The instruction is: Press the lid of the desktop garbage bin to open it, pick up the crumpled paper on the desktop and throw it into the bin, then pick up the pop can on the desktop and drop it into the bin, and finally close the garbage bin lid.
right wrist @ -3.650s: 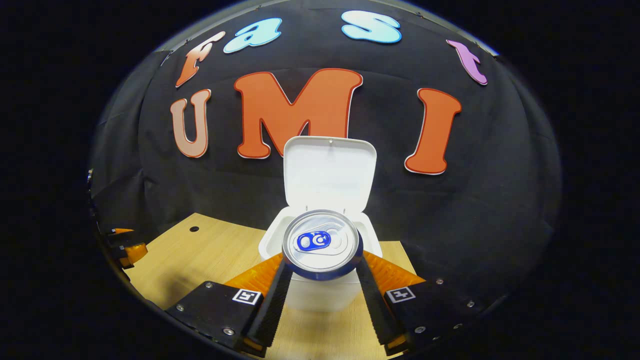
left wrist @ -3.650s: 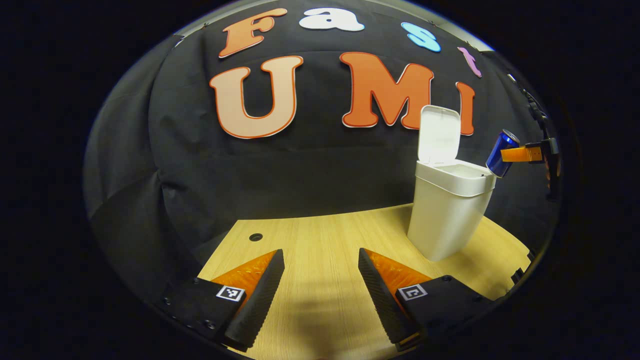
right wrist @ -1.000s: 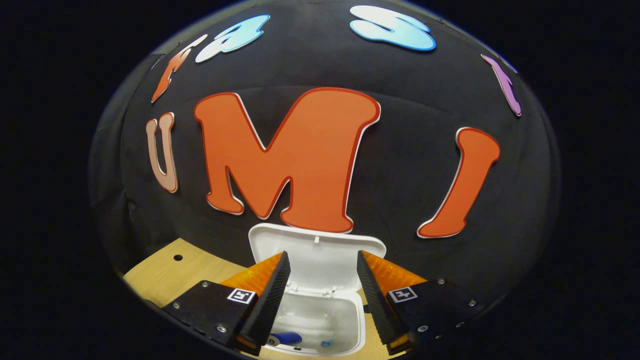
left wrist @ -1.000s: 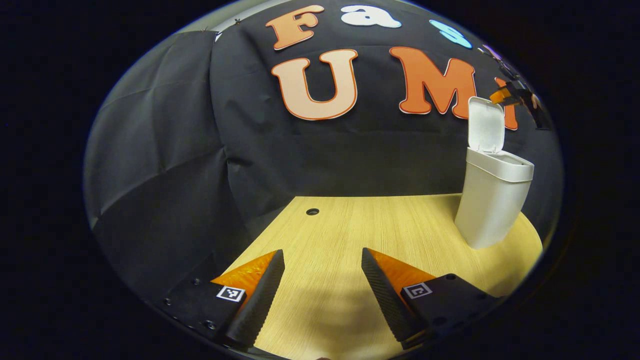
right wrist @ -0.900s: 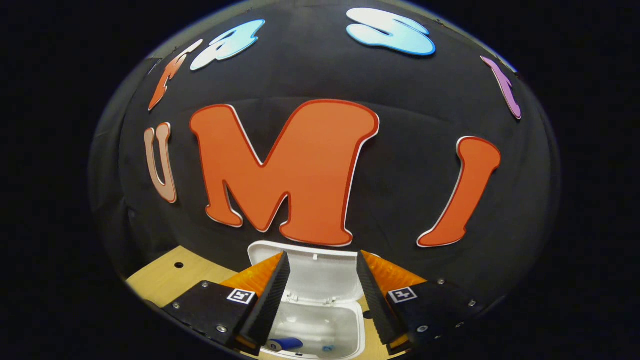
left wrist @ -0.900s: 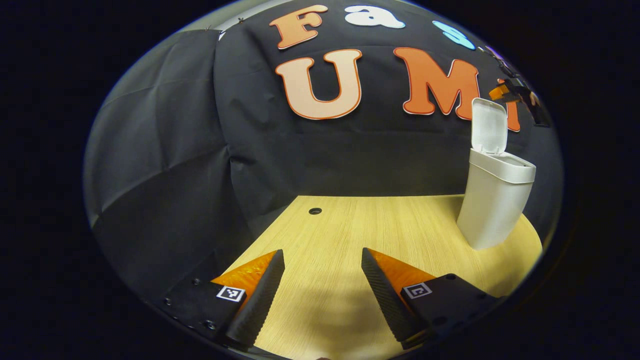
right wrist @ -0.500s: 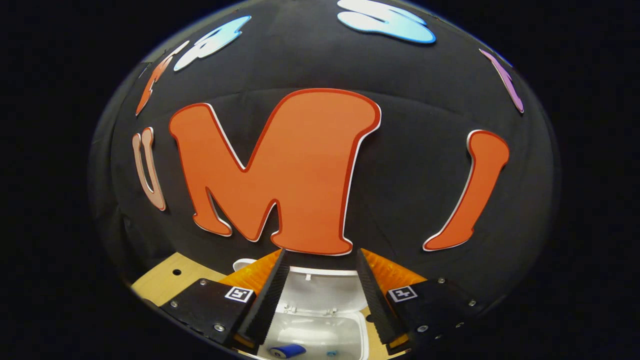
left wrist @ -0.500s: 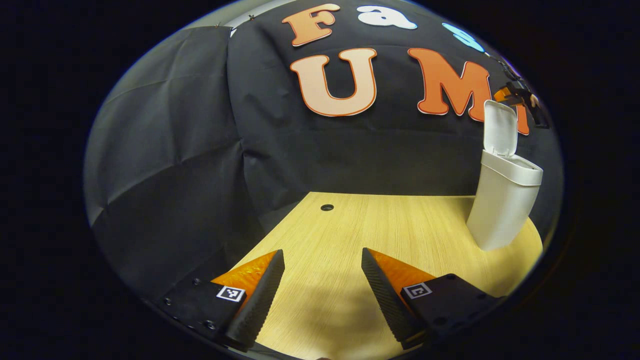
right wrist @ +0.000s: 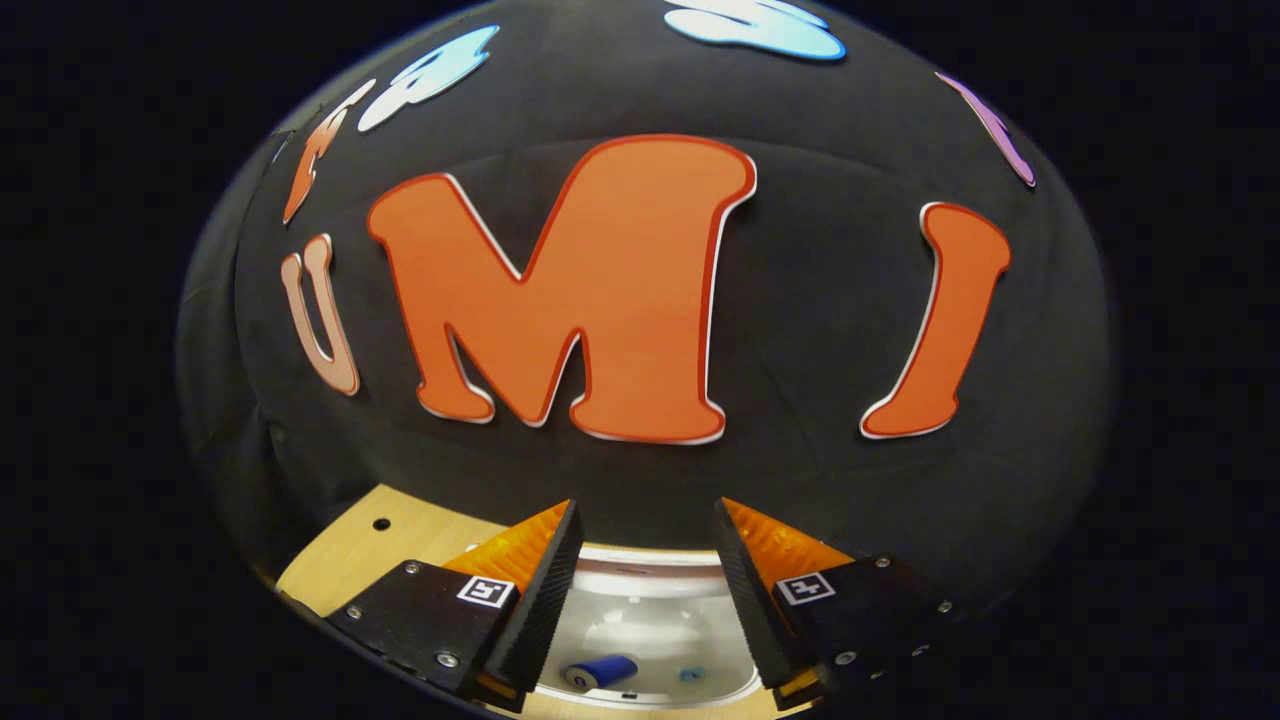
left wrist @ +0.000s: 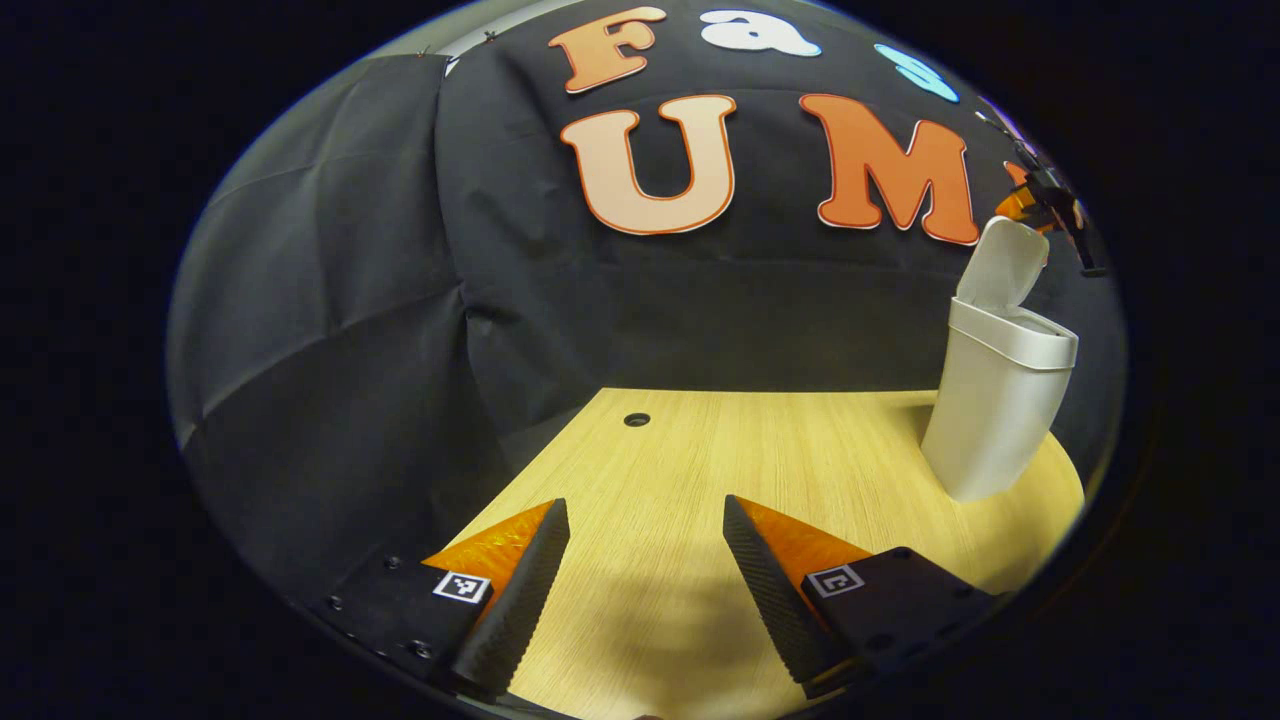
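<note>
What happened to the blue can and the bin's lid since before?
The right gripper let the pop can go; it now lies inside the bin. The gripper then rose behind the lid and is tipping it forward. The left gripper stayed open over the table.

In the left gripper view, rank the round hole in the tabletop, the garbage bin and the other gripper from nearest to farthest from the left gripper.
1. Round hole: in the tabletop, ahead of the left gripper.
2. Garbage bin: standing far right on the table.
3. Right gripper: above and behind the bin's tilted lid.
</note>
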Action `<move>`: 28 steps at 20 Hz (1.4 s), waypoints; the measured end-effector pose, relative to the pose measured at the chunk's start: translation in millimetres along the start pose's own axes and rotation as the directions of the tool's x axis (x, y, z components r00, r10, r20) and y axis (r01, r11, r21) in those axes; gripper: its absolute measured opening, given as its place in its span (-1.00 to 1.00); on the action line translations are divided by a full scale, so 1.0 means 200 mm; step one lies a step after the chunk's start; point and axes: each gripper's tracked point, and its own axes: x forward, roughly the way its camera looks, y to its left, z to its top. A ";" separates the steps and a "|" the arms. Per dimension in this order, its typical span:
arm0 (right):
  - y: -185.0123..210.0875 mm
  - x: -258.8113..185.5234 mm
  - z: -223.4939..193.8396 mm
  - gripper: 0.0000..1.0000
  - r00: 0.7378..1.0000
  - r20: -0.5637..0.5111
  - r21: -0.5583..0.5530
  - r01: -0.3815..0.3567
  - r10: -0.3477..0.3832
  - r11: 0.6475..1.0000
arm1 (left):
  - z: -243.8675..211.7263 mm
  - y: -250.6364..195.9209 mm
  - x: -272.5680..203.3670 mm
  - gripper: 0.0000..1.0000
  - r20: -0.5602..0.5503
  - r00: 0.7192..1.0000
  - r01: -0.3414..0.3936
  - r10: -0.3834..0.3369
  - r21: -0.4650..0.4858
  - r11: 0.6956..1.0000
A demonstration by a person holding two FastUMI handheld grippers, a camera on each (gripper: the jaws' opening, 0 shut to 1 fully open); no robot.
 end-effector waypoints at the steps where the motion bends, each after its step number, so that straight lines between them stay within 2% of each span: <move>1: 0.01 -0.01 -0.06 0.60 1.000 -0.016 -0.007 0.002 -0.002 1.000 | 0.01 -0.01 0.01 0.97 0.003 1.000 0.009 -0.009 0.005 1.000; 16: 0.05 -0.20 -0.58 0.60 0.987 -0.162 0.048 0.016 -0.008 0.999 | 0.03 -0.11 0.02 0.97 0.014 0.996 0.089 -0.090 0.026 0.996; 18: 0.06 -0.21 -0.64 0.48 0.984 -0.179 0.041 0.019 -0.012 0.999 | 0.03 -0.13 0.03 0.97 0.010 0.995 0.099 -0.099 0.029 0.995; 20: 0.07 -0.21 -0.69 0.49 0.980 -0.198 0.027 0.026 -0.020 0.999 | 0.03 -0.14 0.03 0.97 0.006 0.994 0.106 -0.106 0.039 0.994; 24: 0.09 -0.20 -0.68 0.32 0.987 -0.157 0.036 0.045 -0.039 0.998 | 0.05 -0.14 0.05 0.97 0.015 0.994 0.106 -0.107 0.060 0.993; 25: 0.09 -0.20 -0.70 0.22 0.987 -0.153 0.038 0.060 -0.053 0.998 | 0.05 -0.15 0.05 0.97 0.014 0.994 0.110 -0.111 0.059 0.992; 28: 0.11 -0.21 -0.72 0.14 0.984 -0.164 0.056 0.083 -0.072 0.995 | 0.07 -0.18 0.06 0.97 0.013 0.992 0.123 -0.124 0.064 0.990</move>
